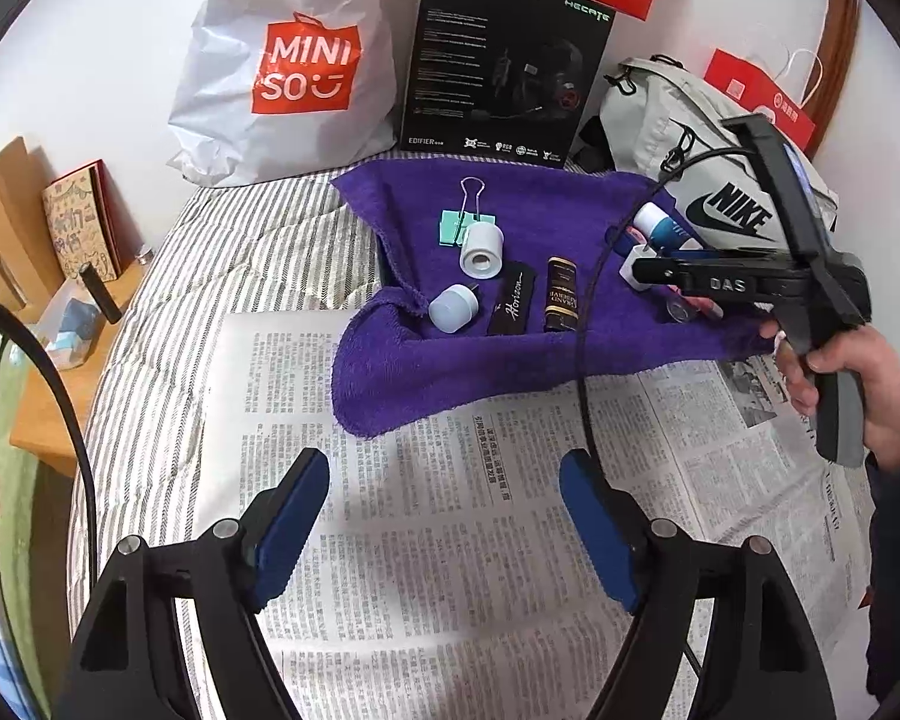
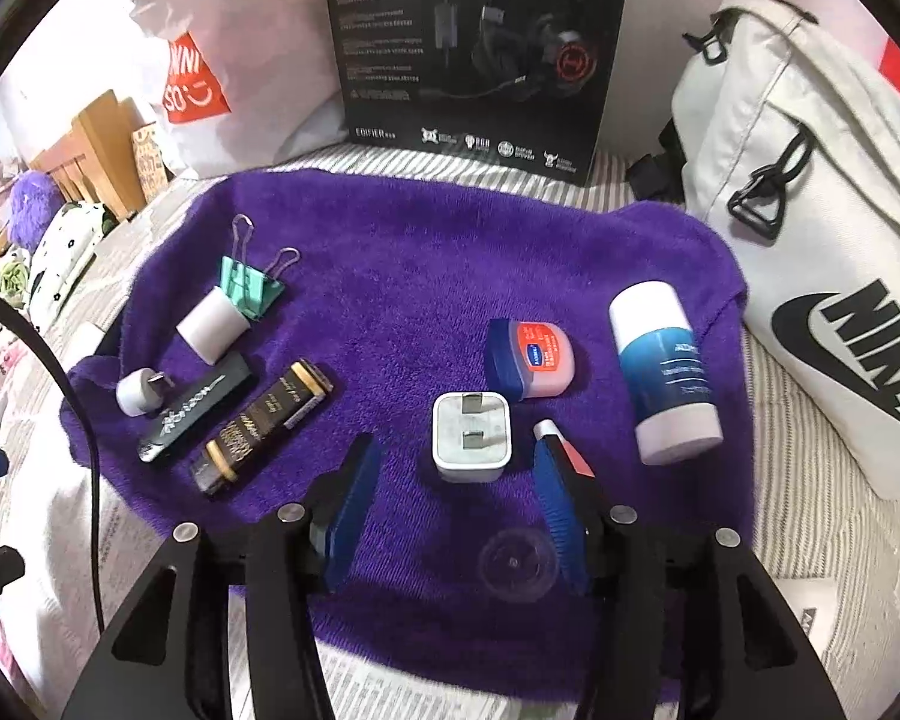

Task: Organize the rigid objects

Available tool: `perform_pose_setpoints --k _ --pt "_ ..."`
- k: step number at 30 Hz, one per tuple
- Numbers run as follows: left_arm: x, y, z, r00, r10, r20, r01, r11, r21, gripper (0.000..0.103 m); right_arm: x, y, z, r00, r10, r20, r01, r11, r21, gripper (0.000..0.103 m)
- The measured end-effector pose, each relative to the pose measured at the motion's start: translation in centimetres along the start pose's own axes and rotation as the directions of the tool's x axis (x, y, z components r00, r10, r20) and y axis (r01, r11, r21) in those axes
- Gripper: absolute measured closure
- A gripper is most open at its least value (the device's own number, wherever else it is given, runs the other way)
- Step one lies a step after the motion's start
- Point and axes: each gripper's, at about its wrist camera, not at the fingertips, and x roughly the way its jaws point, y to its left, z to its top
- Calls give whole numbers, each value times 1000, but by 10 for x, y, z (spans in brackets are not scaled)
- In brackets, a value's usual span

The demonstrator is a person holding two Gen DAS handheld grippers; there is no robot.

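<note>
A purple towel (image 2: pixel 426 252) carries the small items. On its left lie a green binder clip (image 2: pixel 249 288), a white cylinder (image 2: pixel 213 324), a small white plug (image 2: pixel 138 393), a black Horizon case (image 2: pixel 195 411) and a brown-gold tube (image 2: pixel 261 426). On its right lie a Vaseline jar (image 2: pixel 531 360), a white-and-blue stick (image 2: pixel 663 372), a thin red tube (image 2: pixel 564 447) and a clear lid (image 2: pixel 516 564). My right gripper (image 2: pixel 453 441) is open, with the white charger (image 2: pixel 471 438) lying between its fingertips, untouched. My left gripper (image 1: pixel 444 462) hangs open and empty over the newspaper (image 1: pixel 450 540).
A black headphone box (image 2: pixel 474 42), a white Miniso bag (image 1: pixel 288 60) and a grey Nike bag (image 2: pixel 822 276) line the back and right of the striped bedding (image 1: pixel 228 264). A cable (image 1: pixel 588 312) trails from the hand-held right tool. A wooden side table (image 1: pixel 42 372) stands at the left.
</note>
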Motion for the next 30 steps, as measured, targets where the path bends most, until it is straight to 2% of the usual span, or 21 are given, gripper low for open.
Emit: perform_pose_setpoints --k 1,5,8,13,17,18,20,22,25,30 --pt "-2 0 -1 1000 -1 1 1 1000 -6 25 -3 0 -1 1000 -2 6 2 1000 -1 40" --pt "-10 -1 -3 1000 5 17 -5 1000 -26 14 -27 -3 -10 1000 -13 29 13 1000 11 39" --pt "-15 -2 -4 1000 -16 23 18 998 -56 13 -49 -8 -20 999 -1 54 -1 999 37 33" --pt "-22 -12 -6 1000 12 26 -10 998 -70 11 -90 -15 -46 994 2 112 -10 997 74 25" --pt "-29 -27 -9 999 28 31 -26 998 -52 5 -127 -20 -72 990 -20 140 4 993 114 16" --pt "-31 -32 -11 999 22 34 -21 999 -49 0 -140 -21 -81 987 -17 163 -3 992 123 15" --pt "-33 -40 -12 999 28 32 -26 998 -50 0 -156 -21 -92 983 -20 182 -7 990 144 10" --pt "-34 -47 -13 999 32 29 -30 998 -50 0 -172 -22 -105 979 -35 200 3 987 160 10" --pt "-38 -58 -17 999 32 31 -30 998 -61 0 -191 -23 -122 977 -77 198 40 982 185 0" --pt "-49 -76 -21 998 42 49 -39 998 -58 0 -214 -26 -145 972 -130 194 86 972 220 0"
